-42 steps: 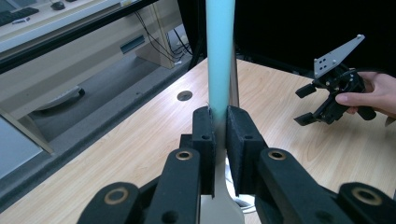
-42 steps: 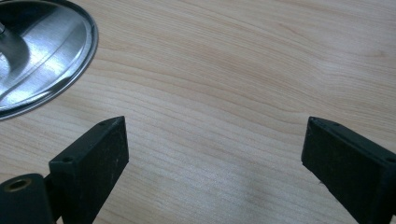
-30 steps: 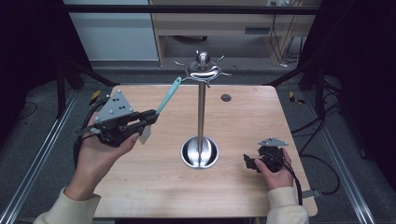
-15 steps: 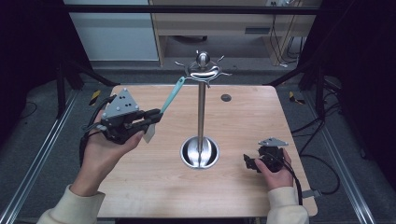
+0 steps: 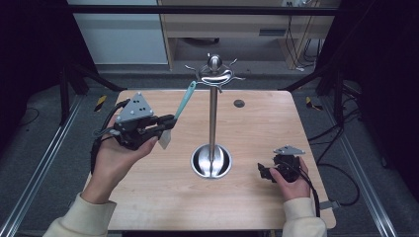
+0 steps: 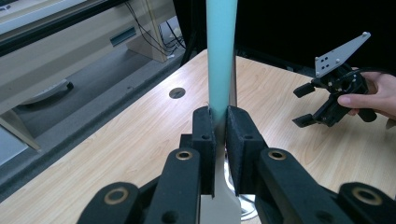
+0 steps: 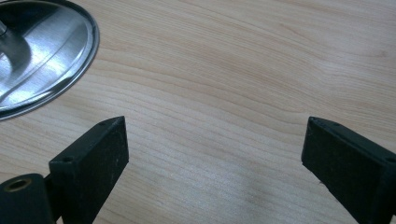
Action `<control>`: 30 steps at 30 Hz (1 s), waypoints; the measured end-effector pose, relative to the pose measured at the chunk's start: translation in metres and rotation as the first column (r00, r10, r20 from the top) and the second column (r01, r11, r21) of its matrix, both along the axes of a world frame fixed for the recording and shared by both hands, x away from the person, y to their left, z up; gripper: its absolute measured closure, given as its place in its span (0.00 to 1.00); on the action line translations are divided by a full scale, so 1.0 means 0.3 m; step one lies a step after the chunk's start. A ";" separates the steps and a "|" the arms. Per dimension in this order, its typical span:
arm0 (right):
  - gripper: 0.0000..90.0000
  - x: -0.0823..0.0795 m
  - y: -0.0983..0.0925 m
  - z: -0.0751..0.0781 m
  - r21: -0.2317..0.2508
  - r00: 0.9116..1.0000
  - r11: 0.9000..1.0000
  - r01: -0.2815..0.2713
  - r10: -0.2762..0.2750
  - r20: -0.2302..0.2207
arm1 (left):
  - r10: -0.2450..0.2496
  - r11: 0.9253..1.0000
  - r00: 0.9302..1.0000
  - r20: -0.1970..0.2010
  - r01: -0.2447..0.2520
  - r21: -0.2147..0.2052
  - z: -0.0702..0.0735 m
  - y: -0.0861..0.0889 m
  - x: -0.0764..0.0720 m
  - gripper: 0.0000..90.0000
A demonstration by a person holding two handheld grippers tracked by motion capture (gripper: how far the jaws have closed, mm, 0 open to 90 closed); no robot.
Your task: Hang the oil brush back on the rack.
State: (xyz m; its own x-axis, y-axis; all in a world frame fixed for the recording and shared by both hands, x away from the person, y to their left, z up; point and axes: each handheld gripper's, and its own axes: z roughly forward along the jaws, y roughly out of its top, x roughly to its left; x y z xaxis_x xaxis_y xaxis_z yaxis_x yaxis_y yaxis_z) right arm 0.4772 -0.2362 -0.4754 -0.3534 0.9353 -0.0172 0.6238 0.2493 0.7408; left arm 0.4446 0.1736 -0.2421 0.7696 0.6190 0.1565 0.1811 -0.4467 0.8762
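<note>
Pale wooden table (image 5: pixel 257 118): above its left side the left gripper (image 5: pixel 165 123) clamps a spatula (image 5: pixel 182 104) with a teal handle, tilted toward the steel hook stand (image 5: pixel 213 106). Its whitish blade is half hidden behind the jaws. Farther right, the right gripper (image 5: pixel 264 172) rests low with jaws spread, empty.

I note a light wooden table (image 5: pixel 163 197) with rounded corners. A metal stand's round, shiny base (image 5: pixel 211 162) sits directly on it near the middle, its pole upright. A small dark round hole (image 5: pixel 239 103) marks the far edge. Right gripper (image 5: pixel 269 170) rests low at the table's right side.
</note>
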 end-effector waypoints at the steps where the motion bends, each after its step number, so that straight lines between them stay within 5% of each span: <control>1: 0.09 0.000 0.000 0.000 0.000 1.000 1.000 0.000 0.000 0.000 | 0.000 1.000 1.000 0.000 0.000 0.000 0.000 0.000 0.000 0.91; 30: 0.09 0.001 0.002 -0.002 -0.007 1.000 1.000 -0.003 0.003 0.004 | -0.002 1.000 1.000 -0.012 0.002 -0.010 -0.018 -0.022 0.023 0.91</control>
State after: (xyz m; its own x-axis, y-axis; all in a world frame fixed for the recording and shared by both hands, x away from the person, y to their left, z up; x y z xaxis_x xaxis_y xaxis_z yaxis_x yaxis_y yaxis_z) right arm 0.4774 -0.2357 -0.4759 -0.3559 0.9342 -0.0254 0.6203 0.2565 0.7413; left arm 0.4514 0.1671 -0.2473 0.7730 0.6186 0.1409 0.1908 -0.4384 0.8783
